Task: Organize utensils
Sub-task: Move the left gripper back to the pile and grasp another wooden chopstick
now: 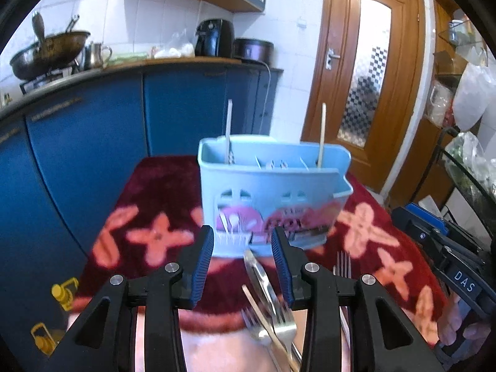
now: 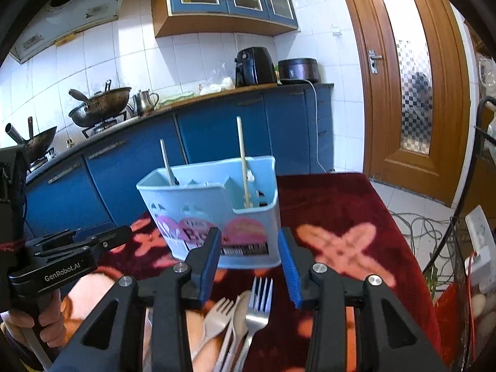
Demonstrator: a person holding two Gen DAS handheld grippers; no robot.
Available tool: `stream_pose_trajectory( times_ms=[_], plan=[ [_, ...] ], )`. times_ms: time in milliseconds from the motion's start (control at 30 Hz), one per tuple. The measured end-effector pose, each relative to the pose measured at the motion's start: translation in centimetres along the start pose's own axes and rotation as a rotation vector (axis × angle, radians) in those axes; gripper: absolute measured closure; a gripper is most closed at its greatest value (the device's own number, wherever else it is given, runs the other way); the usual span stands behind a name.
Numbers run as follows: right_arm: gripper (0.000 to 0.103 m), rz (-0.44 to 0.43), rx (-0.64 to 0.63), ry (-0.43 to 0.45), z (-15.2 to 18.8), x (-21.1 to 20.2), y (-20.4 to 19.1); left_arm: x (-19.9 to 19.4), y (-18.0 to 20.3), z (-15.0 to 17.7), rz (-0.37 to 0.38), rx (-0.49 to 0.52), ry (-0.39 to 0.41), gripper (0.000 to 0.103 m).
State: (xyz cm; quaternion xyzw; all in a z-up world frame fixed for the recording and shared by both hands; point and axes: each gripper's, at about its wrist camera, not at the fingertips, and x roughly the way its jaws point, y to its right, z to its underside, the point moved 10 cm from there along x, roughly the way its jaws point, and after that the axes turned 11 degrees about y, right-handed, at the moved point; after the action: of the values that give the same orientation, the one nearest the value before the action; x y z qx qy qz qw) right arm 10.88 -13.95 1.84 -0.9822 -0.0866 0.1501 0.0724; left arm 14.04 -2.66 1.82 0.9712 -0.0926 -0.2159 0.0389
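A light blue utensil caddy [image 1: 272,192] [image 2: 214,217] stands on a dark red flowered cloth [image 1: 155,192] [image 2: 334,210]. One chopstick [image 1: 228,130] [image 2: 167,162] stands upright in its left compartment and another chopstick [image 1: 322,133] [image 2: 241,161] in its right one. Loose forks and a spoon [image 1: 269,303] [image 2: 241,316] lie on the cloth in front of the caddy. My left gripper [image 1: 243,248] [image 2: 102,235] hovers open above the pile's left side, holding nothing. My right gripper [image 2: 251,257] [image 1: 415,220] is open over the forks, also with nothing in it.
Blue kitchen cabinets [image 1: 93,142] run behind the cloth, with woks [image 2: 99,105] and an air fryer [image 2: 254,65] on the counter. A wooden door [image 2: 409,86] is at the right. A wire rack [image 2: 465,248] and cables stand by the cloth's right edge.
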Motion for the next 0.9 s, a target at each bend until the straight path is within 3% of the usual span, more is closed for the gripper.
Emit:
stream_pose_trajectory(
  times_ms=[233, 533, 900],
  plan=[
    [0.061, 0.013, 0.019, -0.049, 2.3, 0.0, 0.9, 1.2, -0.5, 2.9, -0.015, -0.01, -0.072, 0.063],
    [0.061, 0.031, 0.049, -0.102, 4.6, 0.4, 2.2, 2.8, -0.7, 5.9, 0.019, -0.067, -0.166, 0.063],
    [0.061, 0.052, 0.088, -0.142, 6.4, 0.8, 3.6, 4.1, 0.0, 8.3, 0.03, -0.062, -0.248, 0.064]
  ],
)
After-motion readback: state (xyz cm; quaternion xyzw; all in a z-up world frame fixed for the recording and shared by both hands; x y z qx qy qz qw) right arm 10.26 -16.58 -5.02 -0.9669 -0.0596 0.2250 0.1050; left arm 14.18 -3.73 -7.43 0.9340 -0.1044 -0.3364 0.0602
